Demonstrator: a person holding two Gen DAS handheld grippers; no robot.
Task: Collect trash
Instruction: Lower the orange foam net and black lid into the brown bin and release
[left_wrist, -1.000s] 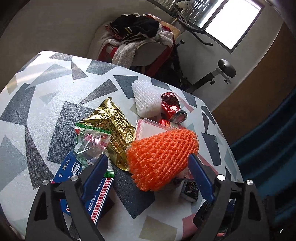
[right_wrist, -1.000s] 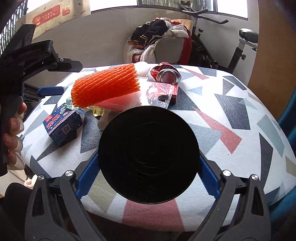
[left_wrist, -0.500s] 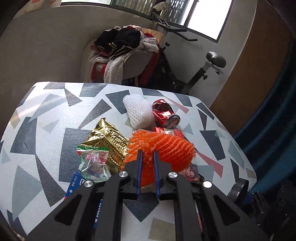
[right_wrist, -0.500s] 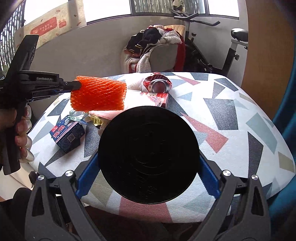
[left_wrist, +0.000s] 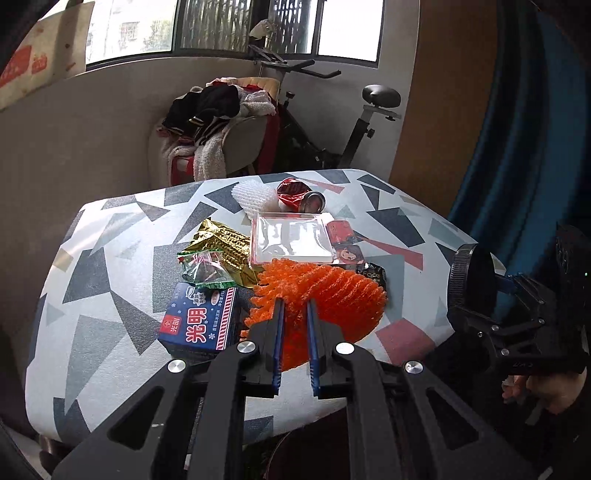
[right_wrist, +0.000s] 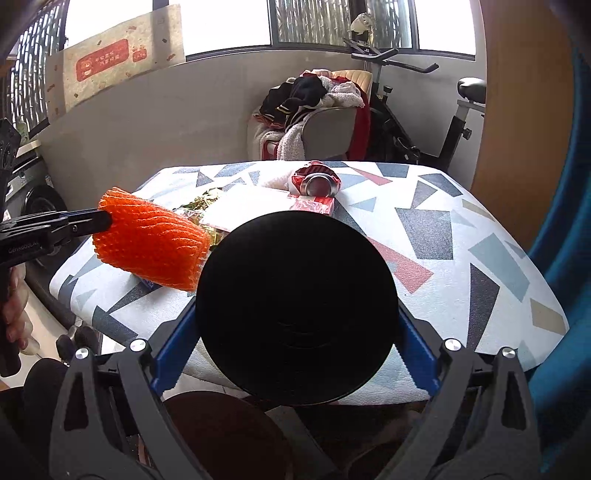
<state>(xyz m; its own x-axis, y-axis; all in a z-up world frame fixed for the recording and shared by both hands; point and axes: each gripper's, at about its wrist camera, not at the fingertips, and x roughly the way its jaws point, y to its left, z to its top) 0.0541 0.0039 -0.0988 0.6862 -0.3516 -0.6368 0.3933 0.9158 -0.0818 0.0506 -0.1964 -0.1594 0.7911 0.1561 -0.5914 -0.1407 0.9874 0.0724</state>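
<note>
My left gripper (left_wrist: 294, 306) is shut on an orange foam fruit net (left_wrist: 328, 295) and holds it lifted above the near edge of the patterned table (left_wrist: 110, 258); it also shows in the right wrist view (right_wrist: 151, 242). My right gripper (right_wrist: 295, 354) is shut on a black round lid (right_wrist: 297, 306), held in front of the table; the lid shows edge-on in the left wrist view (left_wrist: 471, 280). On the table lie a blue carton (left_wrist: 201, 323), a gold wrapper (left_wrist: 225, 245), a green-edged clear wrapper (left_wrist: 203, 269), a clear plastic tray (left_wrist: 291, 240), a white foam net (left_wrist: 251, 195) and a crushed red can (left_wrist: 301, 195).
A dark round container opening (right_wrist: 221, 435) sits low, below the table's near edge. A chair piled with clothes (left_wrist: 218, 122) and an exercise bike (left_wrist: 354, 125) stand behind the table. A blue curtain (left_wrist: 517, 147) hangs at the right.
My left gripper closed on the orange net, lifted it off the pile and drew it back toward the table's near edge. The right gripper kept the black lid and pulled back a little.
</note>
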